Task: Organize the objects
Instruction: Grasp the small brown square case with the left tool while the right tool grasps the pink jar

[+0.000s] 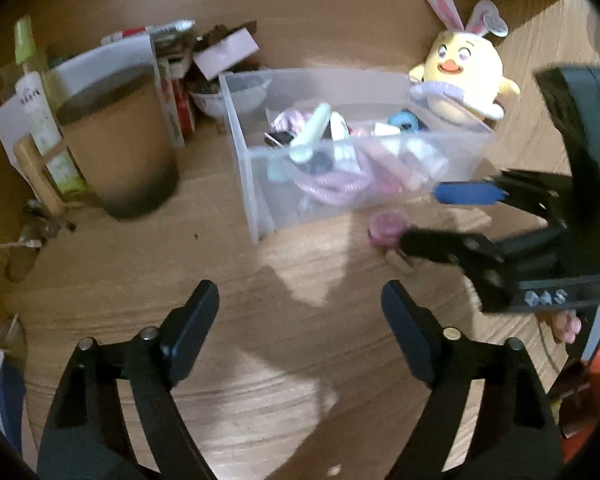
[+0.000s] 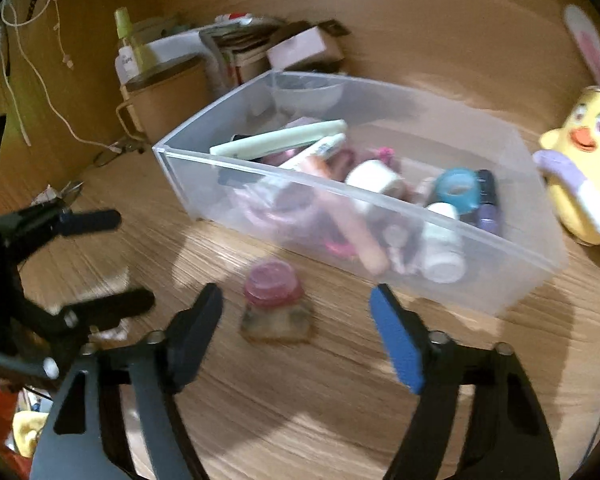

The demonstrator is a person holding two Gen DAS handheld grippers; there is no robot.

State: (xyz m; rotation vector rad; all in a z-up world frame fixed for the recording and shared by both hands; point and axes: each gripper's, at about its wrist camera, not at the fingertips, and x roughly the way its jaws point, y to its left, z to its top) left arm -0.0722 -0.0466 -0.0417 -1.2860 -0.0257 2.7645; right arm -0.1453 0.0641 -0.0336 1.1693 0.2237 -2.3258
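Wood-grain bench (image 2: 300, 420) carries a clear rectangular plastic bin (image 2: 480, 276) just ahead of both grippers. Bin contents: assorted small cosmetics, incl. a pale green flat stick (image 2: 276, 140), a teal tape roll (image 2: 458, 190), a white pill-type bottle (image 2: 444, 248); further items blurred, not identified. Right gripper (image 2: 296, 320): jaws apart, nothing between the pads, no contact with any object. A small pink-lidded round jar (image 2: 272, 284) sits on the bench just beyond its fingertips, between the two fingers' lines and just in front of the bin's near wall; a flat brownish piece (image 2: 276, 324) lies touching or directly before the jar, material not discernible. Left gripper (image 1: 300, 308): jaws apart and empty, bare bench between them. From the left gripper, the jar (image 1: 386, 232) lies ahead and to the right, partly covered by the right gripper's lower finger; bin ahead. A yellow plush chick with rabbit ears (image 1: 460, 76) stands beyond the bin's far right corner. A tan cylindrical container (image 1: 116, 148) stands ahead-left of the left gripper, with a green-capped bottle (image 1: 32, 80) beside it. Frames motion-blurred.
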